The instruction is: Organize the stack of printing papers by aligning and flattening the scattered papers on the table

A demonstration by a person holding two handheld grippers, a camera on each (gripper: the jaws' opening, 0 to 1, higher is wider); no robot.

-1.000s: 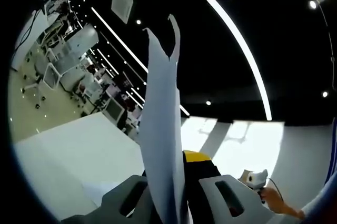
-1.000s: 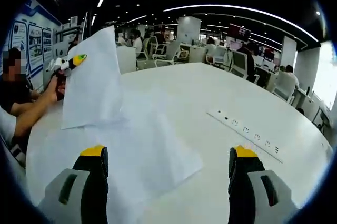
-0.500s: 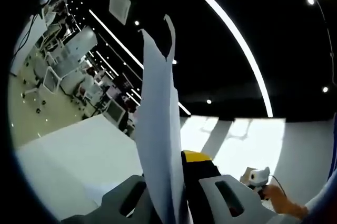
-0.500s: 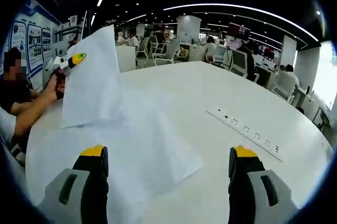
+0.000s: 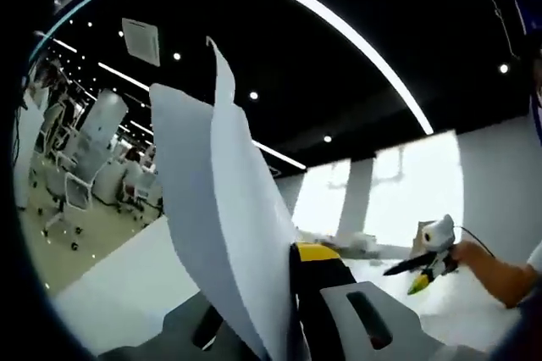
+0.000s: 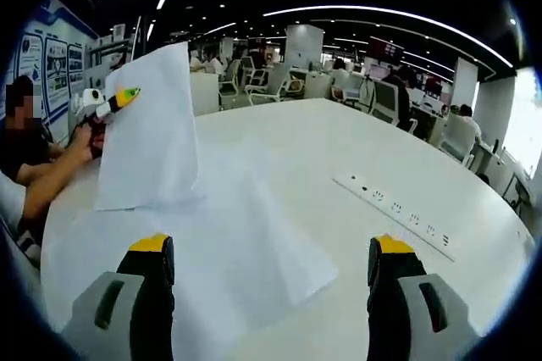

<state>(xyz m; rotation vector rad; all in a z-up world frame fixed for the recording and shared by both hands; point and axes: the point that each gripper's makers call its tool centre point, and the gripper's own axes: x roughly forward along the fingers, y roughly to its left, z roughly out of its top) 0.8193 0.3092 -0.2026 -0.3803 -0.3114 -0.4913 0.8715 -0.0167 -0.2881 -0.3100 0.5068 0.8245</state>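
Tilting since earlier, left gripper (image 5: 284,310) jaws clench a paper sheet (image 5: 224,208); right gripper (image 6: 269,272) jaws gape.

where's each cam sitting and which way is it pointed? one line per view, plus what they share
Left gripper view: rides the left gripper, tilted up toward the ceiling lights; its jaws are shut on a raised sheet; the person's hand holds the right gripper.
Right gripper view: rides the right gripper, level over the white table, jaws wide apart above the flat papers; a forearm shows at left.
Shared: the raised sheet and the left gripper holding it.
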